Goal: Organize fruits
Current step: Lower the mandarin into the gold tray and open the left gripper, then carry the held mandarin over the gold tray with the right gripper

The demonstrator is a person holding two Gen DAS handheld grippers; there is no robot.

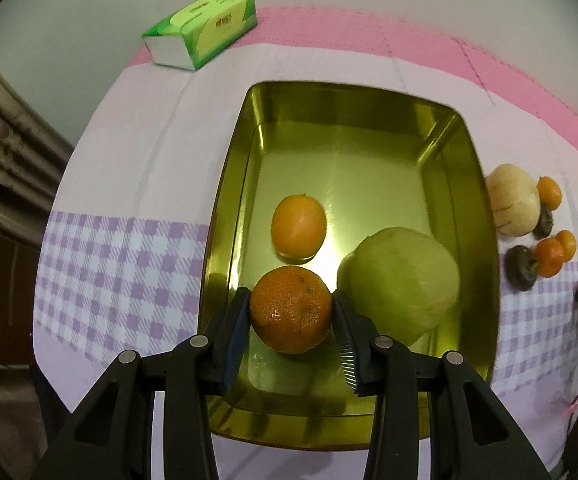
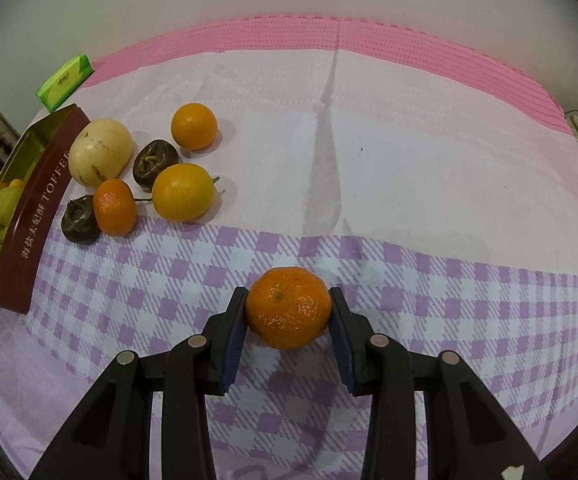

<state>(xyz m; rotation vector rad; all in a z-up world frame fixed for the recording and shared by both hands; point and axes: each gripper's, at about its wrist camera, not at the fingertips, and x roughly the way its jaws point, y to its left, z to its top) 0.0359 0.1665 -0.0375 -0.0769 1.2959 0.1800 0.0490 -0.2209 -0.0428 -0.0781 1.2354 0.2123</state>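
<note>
Left gripper (image 1: 291,310): fingers closed on a dark, mottled mandarin (image 1: 291,309), one blue pad against each side of the fruit, which sits at the fingertips. It hangs over the near end of the gold tin (image 1: 225,216); whether it touches the tin floor cannot be told.

Gold tin, contents: one smooth orange (image 1: 298,225) just beyond the held mandarin; one large pale green fruit (image 1: 401,282) just right of it, close behind the right finger.

Right gripper (image 2: 288,309): fingers closed on a bright mandarin (image 2: 288,307), pads pressed to its left and right sides, above the purple-checked cloth (image 2: 469,300) on the counter.

Loose fruit on the cloth, beside the tin's maroon outer wall (image 2: 41,216): one cream round fruit (image 2: 100,151), two yellow-orange citrus (image 2: 193,125) (image 2: 183,192), one small mandarin (image 2: 114,207), two dark wrinkled fruits (image 2: 155,164) (image 2: 80,220).

Far-left edge of the cloth: green tissue pack (image 1: 201,30).
</note>
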